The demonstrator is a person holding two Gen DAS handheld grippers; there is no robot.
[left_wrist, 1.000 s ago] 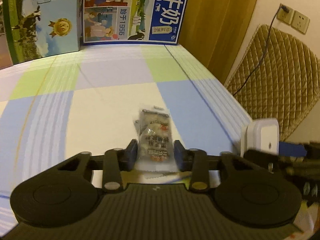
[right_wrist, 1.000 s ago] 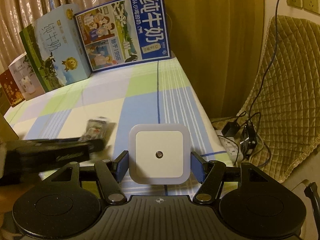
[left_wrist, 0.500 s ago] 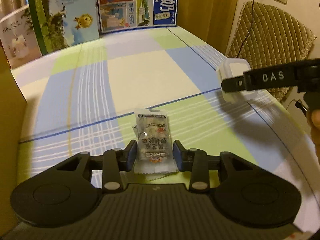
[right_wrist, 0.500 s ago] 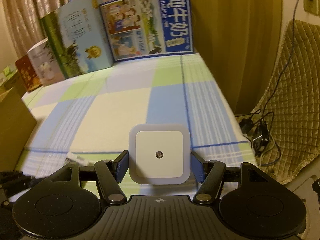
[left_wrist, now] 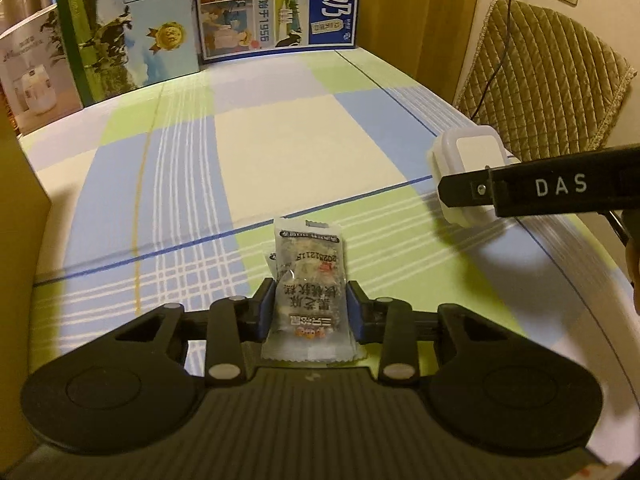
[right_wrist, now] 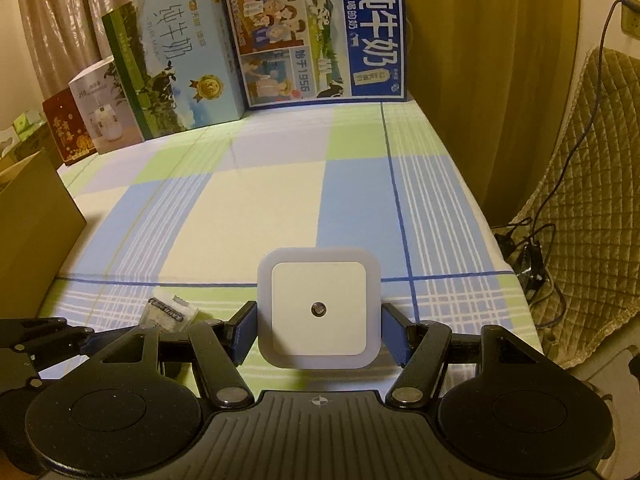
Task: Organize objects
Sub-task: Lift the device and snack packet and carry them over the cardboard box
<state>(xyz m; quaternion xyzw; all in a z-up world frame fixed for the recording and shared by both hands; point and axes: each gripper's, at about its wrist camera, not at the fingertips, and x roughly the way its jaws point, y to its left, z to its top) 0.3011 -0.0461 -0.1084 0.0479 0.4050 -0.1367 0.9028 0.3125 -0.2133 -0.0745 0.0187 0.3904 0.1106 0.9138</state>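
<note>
Two grippers are loaded: our left gripper [left_wrist: 311, 307] has its blue pads pressed against the sides of a clear snack packet [left_wrist: 309, 284], held above the checked tablecloth [left_wrist: 280, 148]. Our right gripper [right_wrist: 319, 334] is clamped on a square white night light [right_wrist: 319, 307], to the right of the packet. Milk cartons [right_wrist: 316, 40] stand along the far edge, and what seems a cardboard box [right_wrist: 32, 216] sits at left.

"DAS" is printed on the right hand-held gripper [left_wrist: 560, 188]; "1956" and "纯牛奶" are read on the blue milk box [right_wrist: 320, 40], and "2025121" on the snack packet [left_wrist: 308, 280].
</note>
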